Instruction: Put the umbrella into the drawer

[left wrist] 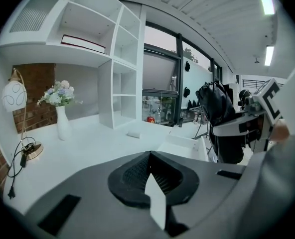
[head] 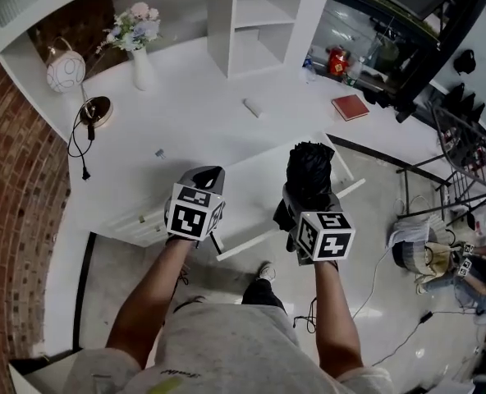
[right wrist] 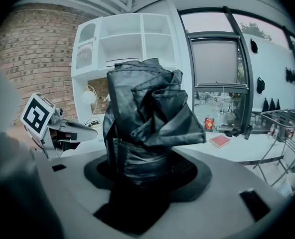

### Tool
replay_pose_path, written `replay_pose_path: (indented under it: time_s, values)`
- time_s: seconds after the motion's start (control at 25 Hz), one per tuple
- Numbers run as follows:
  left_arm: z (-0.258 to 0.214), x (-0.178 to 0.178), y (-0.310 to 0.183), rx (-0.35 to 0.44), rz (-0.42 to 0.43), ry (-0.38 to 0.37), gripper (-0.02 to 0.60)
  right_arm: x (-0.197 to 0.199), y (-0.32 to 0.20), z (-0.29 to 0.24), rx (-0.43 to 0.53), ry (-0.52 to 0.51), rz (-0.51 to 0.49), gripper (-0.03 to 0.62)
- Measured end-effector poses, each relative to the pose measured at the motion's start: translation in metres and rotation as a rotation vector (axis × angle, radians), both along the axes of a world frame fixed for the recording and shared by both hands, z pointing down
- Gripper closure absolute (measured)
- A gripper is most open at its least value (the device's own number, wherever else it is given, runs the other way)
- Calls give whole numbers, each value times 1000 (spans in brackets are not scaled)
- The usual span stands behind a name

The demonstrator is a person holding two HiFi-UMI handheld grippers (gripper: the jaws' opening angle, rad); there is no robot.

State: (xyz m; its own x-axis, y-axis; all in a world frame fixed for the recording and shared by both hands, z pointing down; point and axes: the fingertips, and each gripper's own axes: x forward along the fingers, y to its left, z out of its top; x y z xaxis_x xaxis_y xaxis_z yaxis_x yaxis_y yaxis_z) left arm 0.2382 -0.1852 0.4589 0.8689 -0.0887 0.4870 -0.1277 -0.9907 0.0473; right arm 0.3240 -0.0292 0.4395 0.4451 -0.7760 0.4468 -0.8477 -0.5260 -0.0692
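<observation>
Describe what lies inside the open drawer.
The visible floor of the drawer is bare white, with nothing lying on it. The black umbrella, clamped in the right gripper, is held over the drawer and covers its right part, so that portion cannot be checked.

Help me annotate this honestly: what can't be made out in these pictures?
- Inside of the drawer: head view, partly covered by the umbrella and the right gripper.
- Umbrella handle: right gripper view, the folded fabric covers it.
- Title of the red book: head view, too small.
</observation>
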Motion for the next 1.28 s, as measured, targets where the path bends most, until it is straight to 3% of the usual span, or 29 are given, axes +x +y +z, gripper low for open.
replay_pose_path:
  time_s: [0.36, 0.64, 0.92, 1.28]
  values:
    - [-3, 32, -9, 15, -121, -31, 588, 58, -9, 5, -6, -24, -102, 339]
    - [-2, 38, -16, 24, -209, -49, 588, 81, -27, 11, -4, -40, -194, 339]
    - [-1, 23, -27, 26, -312, -65, 588, 95, -43, 13, -23, -67, -286, 339]
    - [3, -14, -41, 5, -419, -60, 588, 84, -70, 2, -21, -26, -388, 339]
